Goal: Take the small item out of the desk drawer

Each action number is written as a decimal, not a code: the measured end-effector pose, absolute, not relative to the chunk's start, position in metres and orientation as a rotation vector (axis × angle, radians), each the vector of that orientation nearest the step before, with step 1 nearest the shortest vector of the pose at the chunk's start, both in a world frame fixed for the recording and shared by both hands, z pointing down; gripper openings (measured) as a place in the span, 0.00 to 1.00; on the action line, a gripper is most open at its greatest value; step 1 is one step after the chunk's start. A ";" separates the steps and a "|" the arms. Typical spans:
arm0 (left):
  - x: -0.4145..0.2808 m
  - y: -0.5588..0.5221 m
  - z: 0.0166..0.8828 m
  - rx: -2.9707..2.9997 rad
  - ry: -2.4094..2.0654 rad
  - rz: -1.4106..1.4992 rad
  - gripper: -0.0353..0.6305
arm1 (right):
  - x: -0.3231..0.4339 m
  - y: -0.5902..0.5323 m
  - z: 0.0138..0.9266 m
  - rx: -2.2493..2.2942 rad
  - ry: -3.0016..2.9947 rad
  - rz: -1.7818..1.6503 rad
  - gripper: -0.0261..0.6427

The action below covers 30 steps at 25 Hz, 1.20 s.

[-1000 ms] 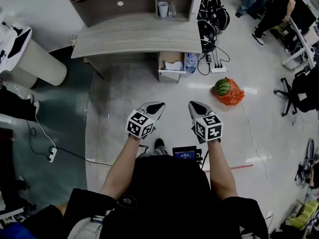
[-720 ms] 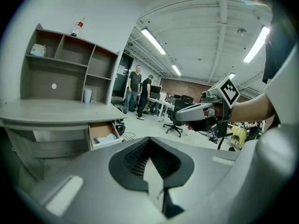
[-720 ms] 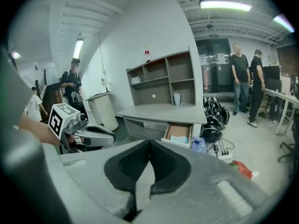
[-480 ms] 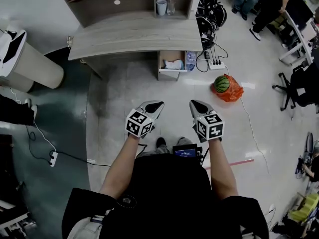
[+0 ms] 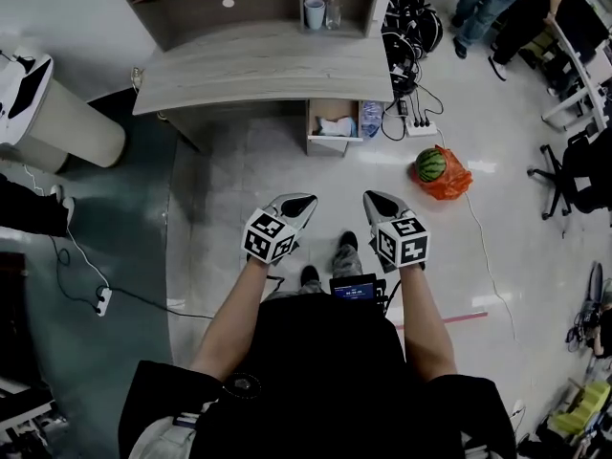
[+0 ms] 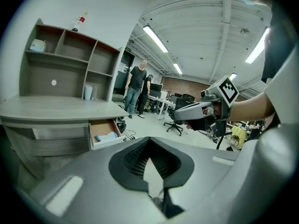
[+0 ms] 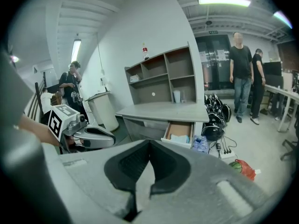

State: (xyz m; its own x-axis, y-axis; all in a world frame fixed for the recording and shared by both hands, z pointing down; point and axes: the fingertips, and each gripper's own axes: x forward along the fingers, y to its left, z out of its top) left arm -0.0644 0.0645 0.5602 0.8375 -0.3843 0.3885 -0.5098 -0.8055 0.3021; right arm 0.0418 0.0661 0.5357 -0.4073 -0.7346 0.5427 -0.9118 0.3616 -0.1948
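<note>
The grey desk (image 5: 258,65) stands well ahead of me, its drawer (image 5: 335,142) pulled open at the right end. A small pale blue-white item (image 5: 332,128) lies inside, and it also shows in the left gripper view as the item (image 6: 109,136) and in the right gripper view as the item (image 7: 180,138). My left gripper (image 5: 304,202) and right gripper (image 5: 371,199) hang side by side over the floor, far short of the drawer. Both are shut and hold nothing. Each gripper shows in the other's view: the right gripper (image 6: 181,114) and the left gripper (image 7: 110,139).
A watermelon in an orange bag (image 5: 435,168) lies on the floor to the right of the desk, beside a power strip (image 5: 418,127) with cables and bottled water (image 5: 371,118). A shelf unit with a cup (image 5: 314,13) stands on the desk. A pale cylinder (image 5: 67,127) stands at the left. People and office chairs are at the far right.
One of my shoes has stepped forward between the grippers. Both grippers stay shut and side by side, at much the same spot in the view.
</note>
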 end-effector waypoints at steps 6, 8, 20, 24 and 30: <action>-0.057 0.044 0.560 2.598 -0.718 0.443 0.06 | 0.051 0.044 0.534 1.397 -2.290 0.651 0.04; -0.051 0.036 0.560 2.591 -0.734 0.448 0.06 | 0.055 0.034 0.536 1.373 -2.298 0.642 0.04; -0.015 -0.032 0.558 2.548 -0.836 0.472 0.06 | 0.090 -0.036 0.542 1.268 -2.360 0.669 0.04; -0.007 -0.052 0.556 2.533 -0.887 0.476 0.06 | 0.101 -0.056 0.546 1.223 -2.383 0.682 0.04; 0.000 -0.076 0.553 2.499 -0.982 0.470 0.06 | 0.113 -0.079 0.550 1.144 -2.419 0.682 0.04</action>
